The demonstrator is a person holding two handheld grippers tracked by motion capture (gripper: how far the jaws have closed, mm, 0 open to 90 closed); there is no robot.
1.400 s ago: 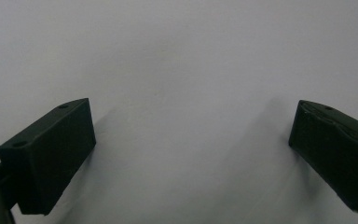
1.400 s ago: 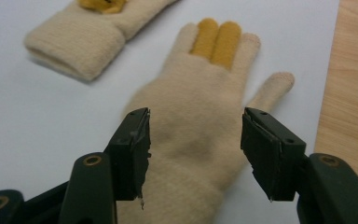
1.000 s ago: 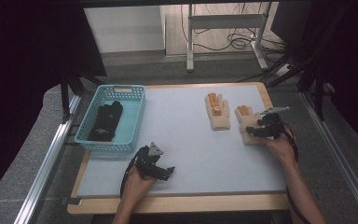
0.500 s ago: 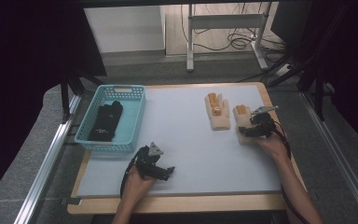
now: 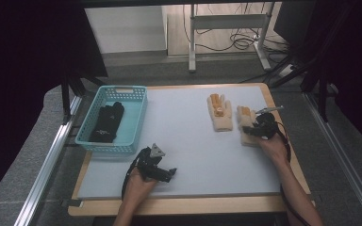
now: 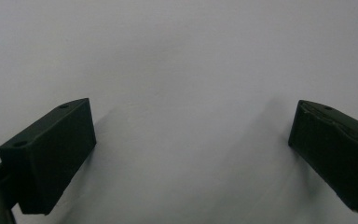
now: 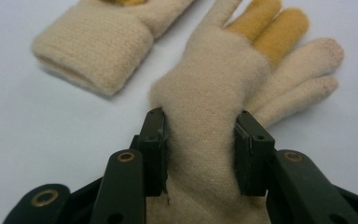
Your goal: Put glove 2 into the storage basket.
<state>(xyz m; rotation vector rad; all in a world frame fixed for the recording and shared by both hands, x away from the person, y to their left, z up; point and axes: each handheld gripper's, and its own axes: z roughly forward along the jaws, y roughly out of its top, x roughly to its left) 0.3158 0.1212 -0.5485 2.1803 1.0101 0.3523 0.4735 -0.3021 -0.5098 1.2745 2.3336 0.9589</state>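
Two beige knit gloves with orange fingers lie on the white mat at the right. My right gripper (image 5: 250, 131) (image 7: 200, 144) is shut on the right-hand glove (image 5: 245, 113) (image 7: 214, 74), and its jaws squeeze the palm so the knit bunches up between them. The other beige glove (image 5: 219, 113) (image 7: 95, 46) lies flat just beside it, untouched. Near the table's front edge, my left gripper (image 5: 168, 173) (image 6: 191, 144) rests over bare mat with its jaws wide apart and nothing between them.
A teal basket (image 5: 104, 146) stands at the left of the table with a pair of black gloves (image 5: 107, 122) inside. The white mat (image 5: 193, 141) covers the wooden table top. Metal rails run along both table sides.
My right gripper has shifted slightly left along the right-hand glove. The left gripper has stayed where it was.
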